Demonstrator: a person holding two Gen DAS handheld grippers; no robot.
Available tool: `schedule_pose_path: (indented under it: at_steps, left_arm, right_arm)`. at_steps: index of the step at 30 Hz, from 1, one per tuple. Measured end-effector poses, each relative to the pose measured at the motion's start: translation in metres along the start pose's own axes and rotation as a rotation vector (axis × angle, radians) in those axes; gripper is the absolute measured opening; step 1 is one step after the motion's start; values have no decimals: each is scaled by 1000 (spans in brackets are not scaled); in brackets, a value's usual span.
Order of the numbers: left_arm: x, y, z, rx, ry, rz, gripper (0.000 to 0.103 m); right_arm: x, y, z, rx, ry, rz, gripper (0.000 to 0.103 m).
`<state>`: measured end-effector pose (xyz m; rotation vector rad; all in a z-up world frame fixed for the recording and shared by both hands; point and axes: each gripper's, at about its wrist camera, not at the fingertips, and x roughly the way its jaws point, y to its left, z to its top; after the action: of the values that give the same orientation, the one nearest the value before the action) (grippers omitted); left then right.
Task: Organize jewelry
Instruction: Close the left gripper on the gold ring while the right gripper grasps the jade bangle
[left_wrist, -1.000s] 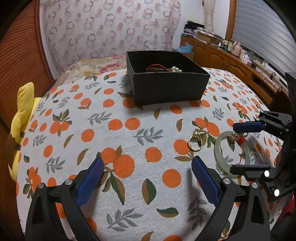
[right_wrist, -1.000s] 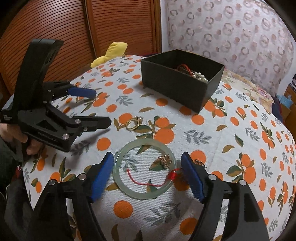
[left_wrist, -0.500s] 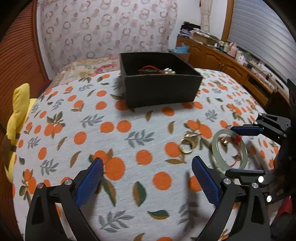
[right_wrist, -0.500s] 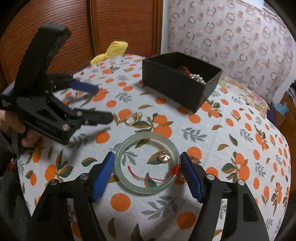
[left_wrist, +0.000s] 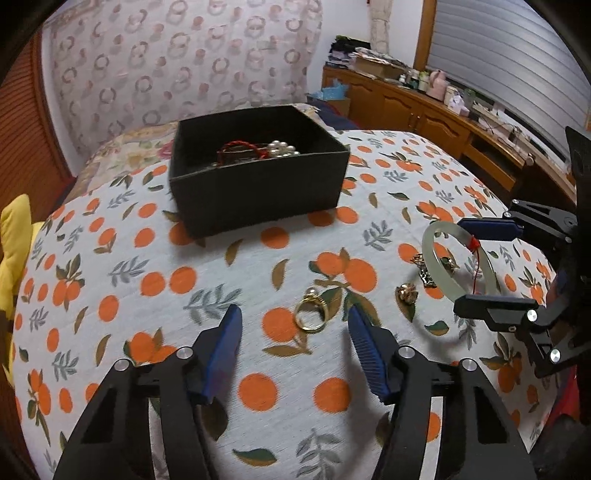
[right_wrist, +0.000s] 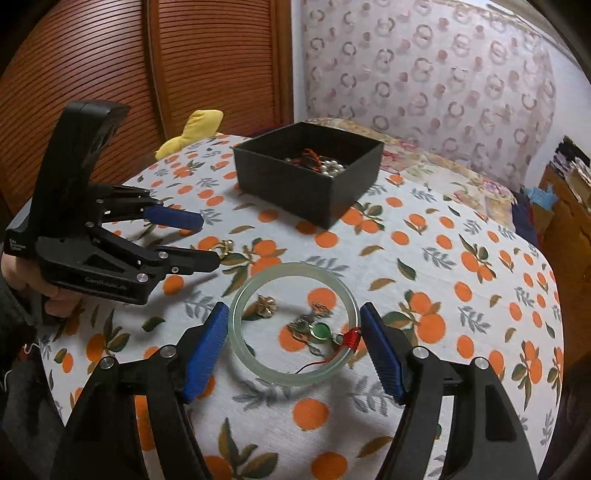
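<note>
**Two pieces lined up, the box only part filled**

The black box (left_wrist: 258, 192) stands at the far side of the orange-print cloth (left_wrist: 147, 266) and already holds a string of pearls (left_wrist: 282, 149) and something with red cord (left_wrist: 236, 147), so some of the sorting looks done. The rest lies loose on the near cloth: a gold ring (left_wrist: 310, 314), a pale green bangle (right_wrist: 293, 323) with a red thread tied to it, and a few small pieces in and beside the bangle (earrings or pendants, too small to name).

The left gripper (left_wrist: 293, 350) is closing, with the gold ring lying between its blue pads and just ahead of them; the pads do not press on it, and it holds nothing. The right gripper (right_wrist: 293, 345) stands wide, its pads on either side of the bangle and just clear of the rim, so that too is not gripped.

The left wrist view shows the ring plainly, with its pearl. In the right wrist view it is half hidden behind the left gripper's tip. Only the right wrist view shows the green stone (right_wrist: 320, 329) inside the bangle, and a hand (right_wrist: 44, 291) on the left gripper's handle.
</note>
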<state>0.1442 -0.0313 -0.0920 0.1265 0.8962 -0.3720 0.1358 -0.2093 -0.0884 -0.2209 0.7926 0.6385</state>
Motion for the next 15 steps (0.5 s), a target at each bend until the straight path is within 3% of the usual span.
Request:
schedule_pose_path:
  at_steps: [8,9,15]
  left_arm:
    - [7,-10,4,35,7,35,30]
    - [7,-10,4,39,7,37,19]
    - [4,-13,4,43,-8,47,18]
  right_arm:
    - [2,-7,-2,22,-9,7,75]
    - [2,-7,-2,21,-10,8,75]
    - [3,-11,0,24,-18,14,75]
